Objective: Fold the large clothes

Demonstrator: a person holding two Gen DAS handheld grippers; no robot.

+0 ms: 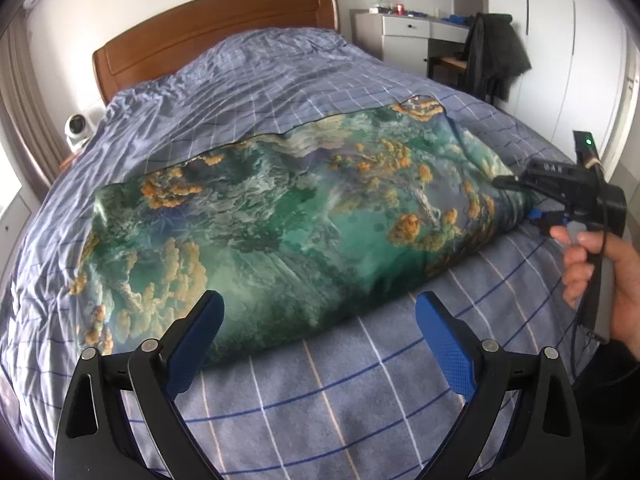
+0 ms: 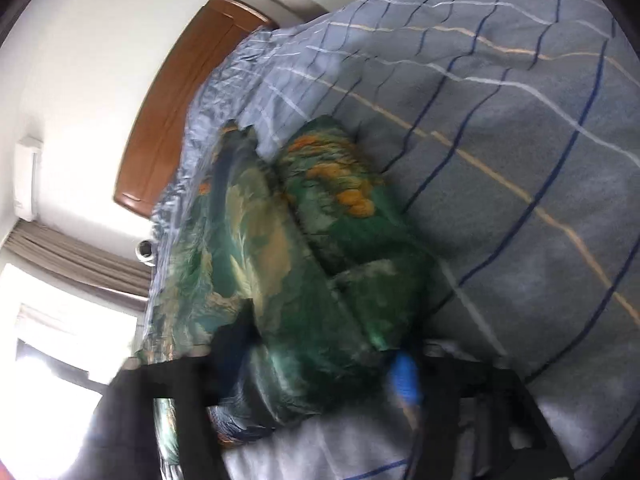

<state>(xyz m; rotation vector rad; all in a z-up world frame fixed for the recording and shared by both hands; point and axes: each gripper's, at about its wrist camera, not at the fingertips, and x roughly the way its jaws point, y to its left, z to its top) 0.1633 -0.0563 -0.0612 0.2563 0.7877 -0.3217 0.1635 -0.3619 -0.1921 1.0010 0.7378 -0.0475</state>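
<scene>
Green printed cloth (image 1: 280, 216) lies folded into a long band across the middle of the left-wrist frame, on the blue checked bedcover (image 1: 360, 400). Wooden headboard (image 1: 216, 28) sits at upper left.

My left gripper (image 1: 320, 340) hangs at the bottom centre of that frame with its fingers spread wide and nothing between them, just short of the cloth's near edge and not touching it.

My right gripper (image 1: 536, 204) is at the right edge of the left-wrist frame, at the cloth's right end, with my hand (image 1: 600, 272) on its handle. In the right-wrist frame the view is rolled and smeared. The cloth (image 2: 304, 280) fills the centre and reaches down between the right gripper's (image 2: 316, 364) two fingers, one dark at lower left, one blue (image 2: 406, 376) at lower centre. The gap looks middling, but I cannot tell if the pads actually press on the cloth.

Step, I judge: taking hold of the right end for the next fold, band to shorter packet.

Next: pinch all layers at that end, bring my left gripper onto the near edge, then carry the end across without the slippery layers sliding apart.
</scene>
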